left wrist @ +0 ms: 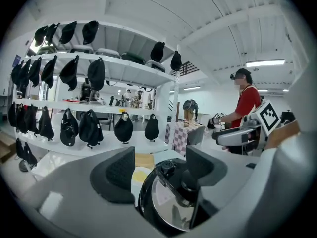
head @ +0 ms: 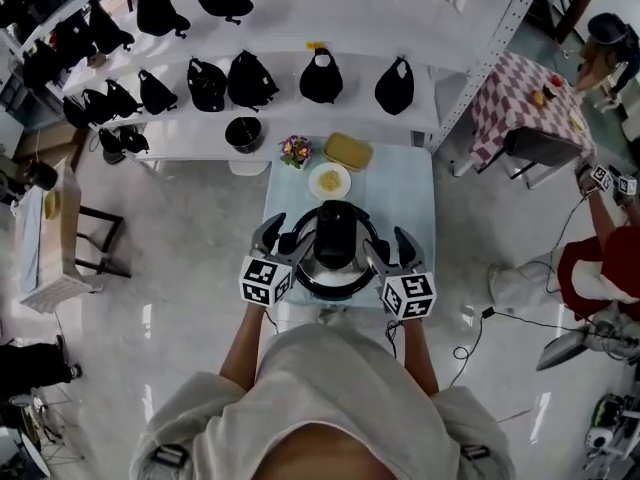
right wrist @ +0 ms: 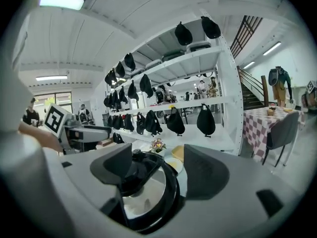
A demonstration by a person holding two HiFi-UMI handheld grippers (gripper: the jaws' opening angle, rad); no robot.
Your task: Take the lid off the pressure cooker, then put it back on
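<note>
The pressure cooker (head: 331, 268) stands near the front edge of the pale blue table (head: 410, 183), its steel lid (head: 322, 260) on it with a black handle (head: 335, 230) across the top. My left gripper (head: 284, 240) is open at the cooker's left side and my right gripper (head: 392, 252) is open at its right side. In the left gripper view the lid (left wrist: 166, 202) and its black knob (left wrist: 168, 167) lie between the spread jaws of the gripper (left wrist: 158, 175). In the right gripper view the cooker (right wrist: 148, 197) sits low between the jaws of the gripper (right wrist: 161, 171), closer to the left one.
Behind the cooker are a plate of yellow food (head: 329, 181), a yellow pad (head: 348, 151) and a small flower pot (head: 295, 151). White shelves with several black bags (head: 250, 78) rise beyond the table. A checkered table (head: 520, 98) and a person in red (head: 600, 268) are at the right.
</note>
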